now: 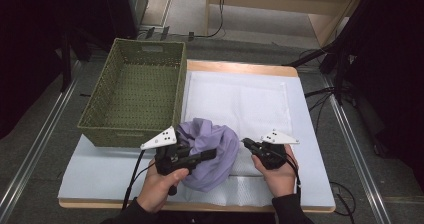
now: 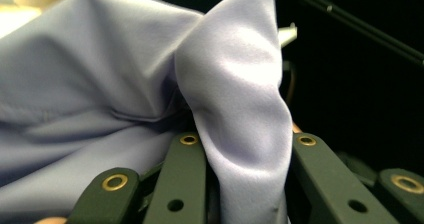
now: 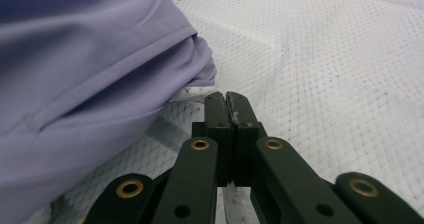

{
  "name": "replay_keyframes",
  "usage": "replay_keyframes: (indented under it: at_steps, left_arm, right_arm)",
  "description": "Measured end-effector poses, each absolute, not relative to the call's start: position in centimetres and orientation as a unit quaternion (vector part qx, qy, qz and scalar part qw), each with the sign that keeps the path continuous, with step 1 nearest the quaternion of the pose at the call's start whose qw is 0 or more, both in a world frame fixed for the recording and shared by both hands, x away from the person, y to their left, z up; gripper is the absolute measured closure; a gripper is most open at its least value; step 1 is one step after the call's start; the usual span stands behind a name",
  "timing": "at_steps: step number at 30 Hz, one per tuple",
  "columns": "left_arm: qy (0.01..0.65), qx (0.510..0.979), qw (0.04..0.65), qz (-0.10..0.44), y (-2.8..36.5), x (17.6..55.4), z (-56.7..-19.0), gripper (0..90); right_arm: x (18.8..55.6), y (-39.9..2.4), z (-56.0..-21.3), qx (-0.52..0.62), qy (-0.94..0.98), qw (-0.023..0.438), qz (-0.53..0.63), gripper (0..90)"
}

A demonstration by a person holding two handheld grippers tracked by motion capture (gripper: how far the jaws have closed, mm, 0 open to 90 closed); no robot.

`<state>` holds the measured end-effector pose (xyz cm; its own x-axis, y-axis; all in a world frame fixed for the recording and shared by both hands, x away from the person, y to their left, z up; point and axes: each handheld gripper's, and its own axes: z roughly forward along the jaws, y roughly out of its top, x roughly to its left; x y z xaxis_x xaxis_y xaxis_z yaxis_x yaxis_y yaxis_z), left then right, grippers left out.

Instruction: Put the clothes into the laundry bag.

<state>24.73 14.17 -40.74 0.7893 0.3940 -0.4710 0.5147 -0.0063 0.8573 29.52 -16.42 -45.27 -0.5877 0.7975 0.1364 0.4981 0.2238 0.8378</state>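
Observation:
A crumpled lavender cloth [image 1: 216, 146] lies heaped on the white mat [image 1: 240, 99], near the table's front edge. My left gripper [image 1: 207, 155] reaches into the heap from the left. In the left gripper view a raised fold of the cloth [image 2: 240, 99] runs down between the jaws, which are closed on it and hidden at their tips. My right gripper [image 1: 246, 143] sits just right of the heap, low over the mat. Its jaws are pressed together with nothing between them [image 3: 230, 101], and the cloth's hem [image 3: 190, 59] lies just ahead on the left.
A green woven basket [image 1: 125, 134] with nothing in it stands at the back left, right behind the left hand. The quilted white mat [image 3: 325, 59] stretches bare behind and right of the cloth. Cables and stand legs lie on the floor at the right.

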Motion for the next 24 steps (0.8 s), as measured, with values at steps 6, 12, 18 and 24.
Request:
replay_keyframes:
  at_steps: [6, 12, 18, 24]
  left_arm:
    - [0.356, 0.732, 0.580, -0.042, 15.2, 23.0, -44.6, 73.6]
    - [0.388, 0.751, 0.535, 0.011, 16.0, 22.4, -44.1, 36.9]
    - [0.358, 0.746, 0.559, 0.041, 17.2, 22.9, -41.2, 2.8]
    - [0.378, 0.750, 0.540, 0.058, 15.5, 25.6, -38.4, 1.7]
  right_arm:
    - [30.0, -16.3, -44.9, 0.425, 0.763, 0.167, 0.457, 90.0]
    - [29.8, -16.2, -44.9, 0.423, 0.763, 0.170, 0.458, 90.0]
    - [29.6, -16.4, -44.8, 0.419, 0.764, 0.169, 0.460, 90.0]
    - [29.4, -16.3, -44.7, 0.417, 0.765, 0.171, 0.459, 90.0]
